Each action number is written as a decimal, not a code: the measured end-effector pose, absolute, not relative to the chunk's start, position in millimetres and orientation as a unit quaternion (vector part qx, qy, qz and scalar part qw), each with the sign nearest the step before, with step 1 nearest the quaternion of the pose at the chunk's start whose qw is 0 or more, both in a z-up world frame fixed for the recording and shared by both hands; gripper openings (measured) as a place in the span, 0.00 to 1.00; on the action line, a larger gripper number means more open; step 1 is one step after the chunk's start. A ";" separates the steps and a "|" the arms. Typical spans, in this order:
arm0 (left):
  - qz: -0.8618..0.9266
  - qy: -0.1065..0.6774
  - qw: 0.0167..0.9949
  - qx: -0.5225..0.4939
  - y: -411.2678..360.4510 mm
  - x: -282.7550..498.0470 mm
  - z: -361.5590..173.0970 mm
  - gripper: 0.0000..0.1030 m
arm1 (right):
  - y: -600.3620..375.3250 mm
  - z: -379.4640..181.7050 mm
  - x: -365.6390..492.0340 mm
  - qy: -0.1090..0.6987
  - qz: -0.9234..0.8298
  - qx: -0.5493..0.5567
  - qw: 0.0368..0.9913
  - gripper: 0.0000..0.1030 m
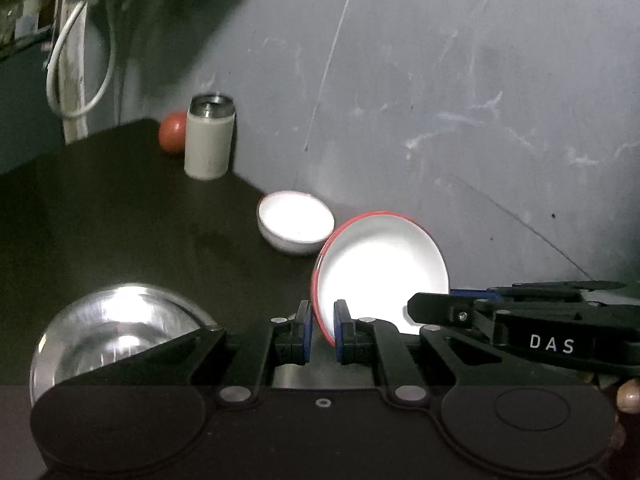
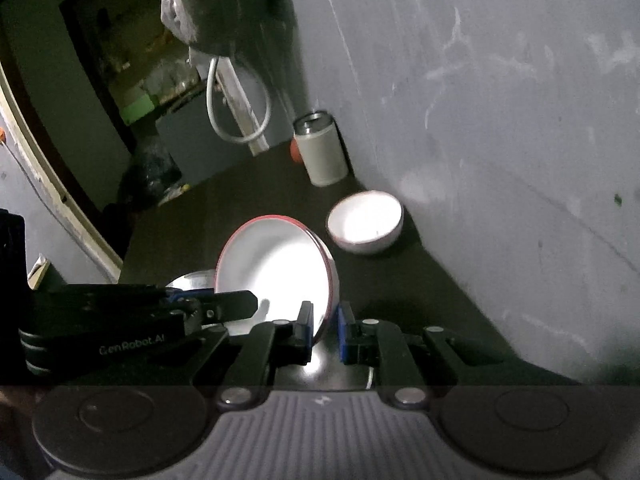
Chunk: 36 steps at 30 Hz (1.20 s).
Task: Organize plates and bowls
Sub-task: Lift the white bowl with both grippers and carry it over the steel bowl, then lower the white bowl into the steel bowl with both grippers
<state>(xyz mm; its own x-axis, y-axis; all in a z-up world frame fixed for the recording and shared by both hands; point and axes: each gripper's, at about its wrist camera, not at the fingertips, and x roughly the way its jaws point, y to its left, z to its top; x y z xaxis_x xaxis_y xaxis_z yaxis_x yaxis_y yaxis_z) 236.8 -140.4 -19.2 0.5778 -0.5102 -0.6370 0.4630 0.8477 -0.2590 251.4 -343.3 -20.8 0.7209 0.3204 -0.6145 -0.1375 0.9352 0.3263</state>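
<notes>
Two grippers are pinching one red-rimmed plate [image 1: 380,264] from opposite sides, holding it above the dark table [image 1: 120,208]. The left gripper [image 1: 322,330] is clamping the plate's lower left rim between its blue pads, jaws narrow. The right gripper [image 2: 325,330] is straddling the rim on the other side with blue pads on either face of it; the far pad seems slightly off the edge, so I cannot tell whether that grip is firm. The plate is tilting steeply, nearly on edge, its white hollow facing the left camera and toward the wall [image 1: 480,100]; it is holding nothing.

Just beyond it, a small white bowl [image 1: 295,222] is sitting upright near the wall, apparently holding nothing, though glare is washing out its inside. A steel bowl [image 1: 108,328] is resting at the near left. Farther back, an open cylindrical container [image 1: 209,138] is standing upright, contents unreadable, with a red ball [image 1: 172,132] just behind it.
</notes>
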 end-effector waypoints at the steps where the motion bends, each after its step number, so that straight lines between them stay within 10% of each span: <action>1: -0.273 0.375 0.885 -0.032 -140.5 234.8 -21.3 0.11 | -343.6 -21.8 249.8 0.356 0.126 0.129 0.917 0.13; 36: -0.220 0.549 0.806 -0.029 -146.6 256.9 -46.0 0.13 | -332.3 -46.8 267.8 0.483 0.151 0.097 0.857 0.13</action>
<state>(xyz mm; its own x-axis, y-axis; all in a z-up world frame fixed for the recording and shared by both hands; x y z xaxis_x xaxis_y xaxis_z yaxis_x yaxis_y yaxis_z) 256.9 -146.6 -46.0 0.3008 -0.3873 -0.8715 0.3235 0.9011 -0.2888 267.8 -332.3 -46.8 0.4882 0.3526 -0.7983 -0.1653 0.9355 0.3122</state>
